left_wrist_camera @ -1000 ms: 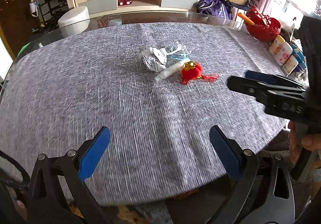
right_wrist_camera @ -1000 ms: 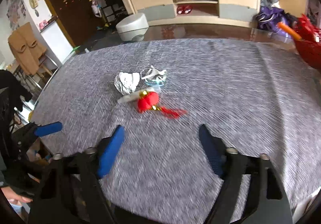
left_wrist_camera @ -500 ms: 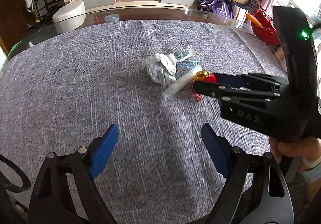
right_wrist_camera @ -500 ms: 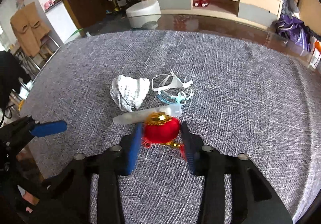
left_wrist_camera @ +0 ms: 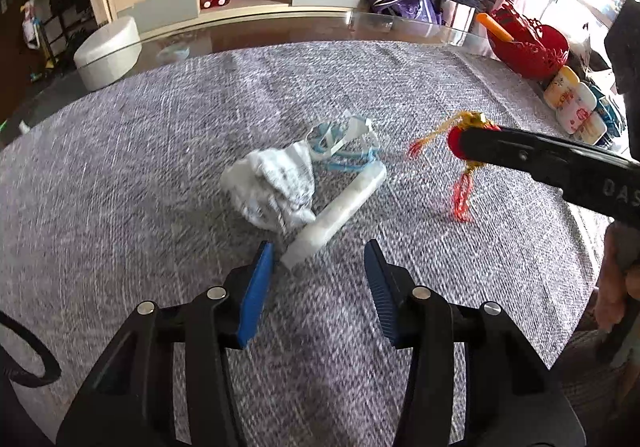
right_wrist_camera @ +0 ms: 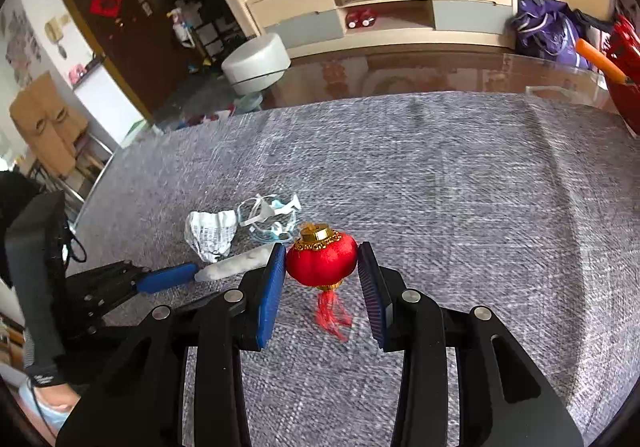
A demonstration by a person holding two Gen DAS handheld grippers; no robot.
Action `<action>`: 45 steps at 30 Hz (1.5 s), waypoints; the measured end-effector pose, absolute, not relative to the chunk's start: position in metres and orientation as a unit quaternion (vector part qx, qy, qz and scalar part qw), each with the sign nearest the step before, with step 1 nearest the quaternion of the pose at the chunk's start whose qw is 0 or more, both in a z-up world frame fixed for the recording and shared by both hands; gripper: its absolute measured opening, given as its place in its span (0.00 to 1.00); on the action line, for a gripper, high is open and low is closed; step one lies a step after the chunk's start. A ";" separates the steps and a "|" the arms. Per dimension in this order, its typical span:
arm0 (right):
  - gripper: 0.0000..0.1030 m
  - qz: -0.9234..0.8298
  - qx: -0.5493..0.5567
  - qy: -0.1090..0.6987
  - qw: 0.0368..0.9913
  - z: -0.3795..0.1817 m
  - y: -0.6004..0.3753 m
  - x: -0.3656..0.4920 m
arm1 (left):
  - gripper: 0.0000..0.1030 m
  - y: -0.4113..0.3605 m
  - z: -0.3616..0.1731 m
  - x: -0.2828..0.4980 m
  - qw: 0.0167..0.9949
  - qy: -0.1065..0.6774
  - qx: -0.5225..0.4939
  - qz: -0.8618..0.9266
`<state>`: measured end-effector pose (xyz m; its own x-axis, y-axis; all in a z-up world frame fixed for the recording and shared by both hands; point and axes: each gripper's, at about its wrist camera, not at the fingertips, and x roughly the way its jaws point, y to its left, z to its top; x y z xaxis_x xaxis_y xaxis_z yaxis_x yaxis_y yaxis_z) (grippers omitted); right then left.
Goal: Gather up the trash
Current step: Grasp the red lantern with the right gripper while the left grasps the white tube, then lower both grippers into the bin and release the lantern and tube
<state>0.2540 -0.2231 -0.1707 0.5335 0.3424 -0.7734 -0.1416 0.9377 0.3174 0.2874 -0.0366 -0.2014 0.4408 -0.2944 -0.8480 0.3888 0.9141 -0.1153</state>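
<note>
right tool clamps the red lantern above the bench.
left tool has just been closing, nothing gripped yet, at the pale tube beside crumpled paper; light, soft, take its near end.

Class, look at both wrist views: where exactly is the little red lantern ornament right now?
The red lantern hangs lifted between the right gripper's jaws, its tassel dangling above the grey tablecloth, right of the white tube and crumpled paper.

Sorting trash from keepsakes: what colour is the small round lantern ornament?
Red with gold cap and trim, clearest in the right wrist view.
</note>
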 end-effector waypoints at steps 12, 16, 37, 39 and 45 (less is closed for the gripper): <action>0.37 0.131 0.112 0.464 0.869 -0.172 -0.228 0.245 | 0.10 -0.065 -0.204 0.278 0.839 0.478 0.076 -0.249; 0.37 0.129 0.105 0.460 0.872 -0.166 -0.230 0.235 | 0.09 -0.059 -0.203 0.268 0.839 0.482 0.066 -0.244; 0.37 0.157 0.078 0.401 0.899 -0.092 -0.219 0.076 | 0.09 -0.031 -0.123 0.088 0.873 0.424 0.023 -0.240; 0.37 0.161 0.078 0.408 0.895 -0.098 -0.214 0.064 | 0.09 -0.030 -0.123 0.070 0.873 0.424 0.024 -0.240; 0.37 0.164 0.083 0.434 0.882 -0.125 -0.208 0.032 | 0.09 -0.026 -0.139 0.032 0.865 0.444 0.019 -0.235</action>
<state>0.0318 -0.2081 -0.1245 0.5688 0.3610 -0.7390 -0.2176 0.9326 0.2881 0.0319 -0.0262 -0.1394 0.4961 -0.3895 -0.7760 0.4228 0.8890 -0.1759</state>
